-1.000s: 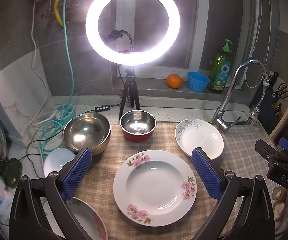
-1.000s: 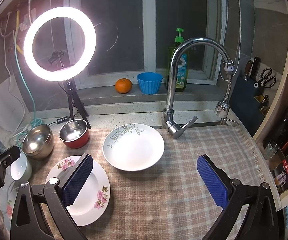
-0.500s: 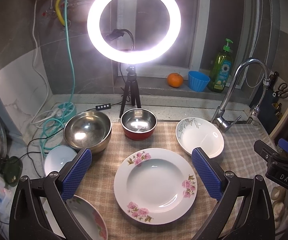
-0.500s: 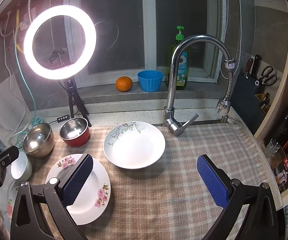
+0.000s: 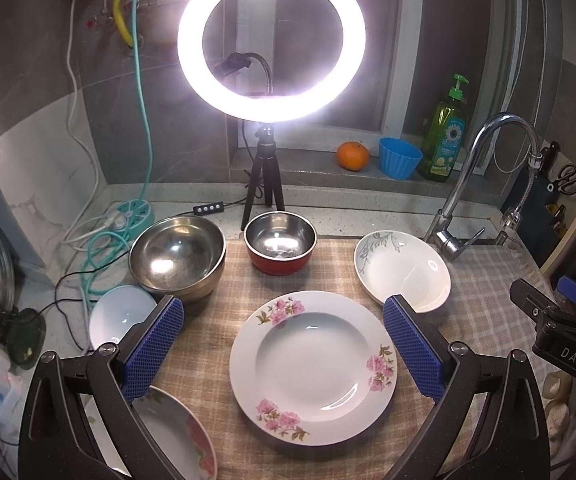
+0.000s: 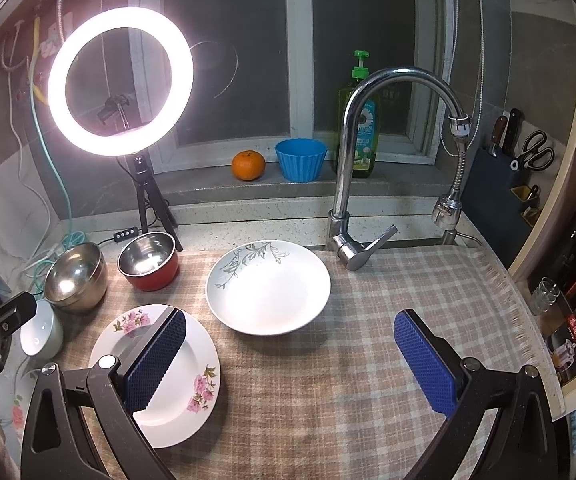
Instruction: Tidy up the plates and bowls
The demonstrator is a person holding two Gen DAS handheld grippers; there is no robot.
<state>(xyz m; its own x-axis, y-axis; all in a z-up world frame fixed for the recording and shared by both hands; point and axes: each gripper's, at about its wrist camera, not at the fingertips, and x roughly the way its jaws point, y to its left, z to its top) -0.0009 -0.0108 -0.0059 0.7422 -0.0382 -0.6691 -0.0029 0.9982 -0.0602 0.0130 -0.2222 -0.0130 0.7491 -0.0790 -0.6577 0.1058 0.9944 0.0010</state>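
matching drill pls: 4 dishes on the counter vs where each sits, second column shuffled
1. pink-flower plate
2. red bowl
3. big steel bowl
4. leaf-pattern plate

A. next to the tap base
B. in front of the ring light tripod
C. left edge of the checked cloth, beside the red bowl
D. between the left claw's open fingers in its view

Pairs: 1-D, 2-B, 3-C, 4-A

Floral plate (image 5: 176, 432) lower-left: cut off by edge, half-hidden behind left gripper (image 5: 284, 344).
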